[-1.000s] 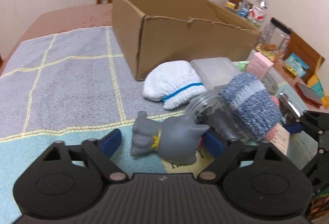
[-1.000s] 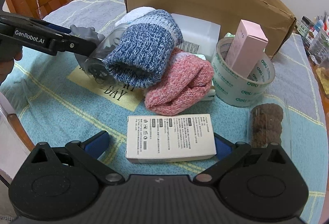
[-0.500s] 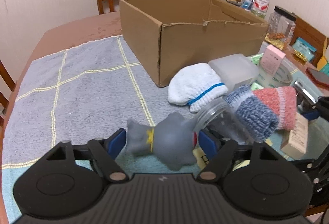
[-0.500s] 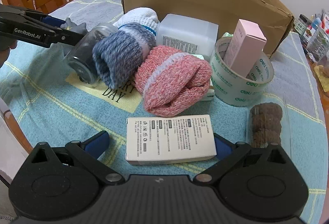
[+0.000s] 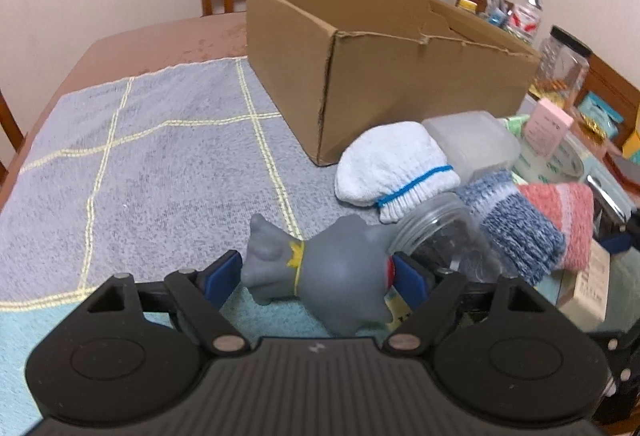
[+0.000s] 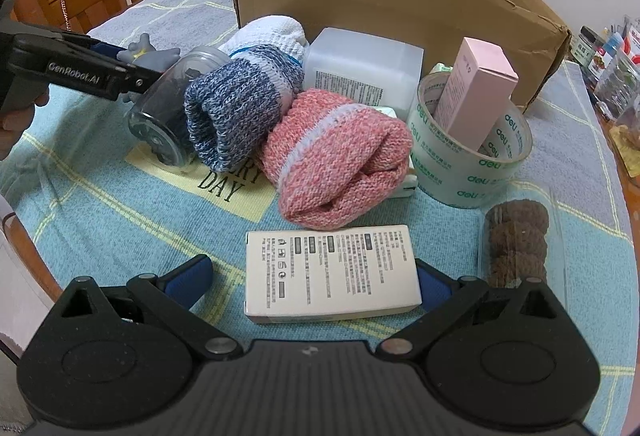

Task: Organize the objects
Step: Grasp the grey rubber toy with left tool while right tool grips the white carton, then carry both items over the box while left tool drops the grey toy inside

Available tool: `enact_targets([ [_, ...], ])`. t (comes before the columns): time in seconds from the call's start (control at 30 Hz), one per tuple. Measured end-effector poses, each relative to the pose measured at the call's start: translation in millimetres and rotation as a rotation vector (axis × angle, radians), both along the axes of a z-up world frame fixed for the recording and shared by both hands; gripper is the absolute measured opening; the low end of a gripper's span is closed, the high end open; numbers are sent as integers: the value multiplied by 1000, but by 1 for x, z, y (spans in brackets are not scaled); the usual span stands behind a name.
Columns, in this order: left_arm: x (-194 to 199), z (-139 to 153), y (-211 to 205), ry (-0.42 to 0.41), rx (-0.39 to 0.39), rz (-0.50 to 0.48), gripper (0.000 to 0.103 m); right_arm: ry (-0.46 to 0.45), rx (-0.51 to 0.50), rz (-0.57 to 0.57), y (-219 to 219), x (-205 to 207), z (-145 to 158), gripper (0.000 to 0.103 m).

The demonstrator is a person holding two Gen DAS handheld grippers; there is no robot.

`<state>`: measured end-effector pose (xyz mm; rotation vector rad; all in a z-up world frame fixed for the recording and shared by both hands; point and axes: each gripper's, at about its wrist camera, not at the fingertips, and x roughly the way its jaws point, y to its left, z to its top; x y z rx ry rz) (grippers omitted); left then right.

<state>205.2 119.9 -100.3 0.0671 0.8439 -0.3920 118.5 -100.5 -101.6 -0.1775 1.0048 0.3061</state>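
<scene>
Grey toy [image 5: 332, 272] between left tongs [image 5: 318, 278], pads touching both ends: grasped. White box [image 6: 330, 272] between released right tongs [image 6: 312, 276]. Biscuit pack [image 6: 516, 242]: right view only.

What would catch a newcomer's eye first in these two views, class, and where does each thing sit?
The grey rubber toy stands out first, clamped between the left gripper's blue pads just above the towel. Behind it the open cardboard box fills the far side of the table. In the right wrist view, a white printed carton lies between the right gripper's spread fingers, before rolled pink and blue knit socks.
</scene>
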Motion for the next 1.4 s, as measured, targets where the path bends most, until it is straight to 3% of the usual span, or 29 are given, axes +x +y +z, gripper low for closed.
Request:
enact_targets([
  [0.4,3,-2,-4,0,-1,18,79,26,-16,-12,-1,-3,7,102],
  [0.63,3,1,-7,5,20,5,73,37,-14,-18,-4,-2,12,84],
  [0.83,5,7,-5,38,16,23,72,61,-13,-50,-10,-1,18,83],
  [1.1,6,40,-4,38,65,-2,72,76,-17,-62,-21,1,41,83],
  [1.4,17,94,-16,-12,97,-63,72,21,-2,-52,-35,19,89,83],
])
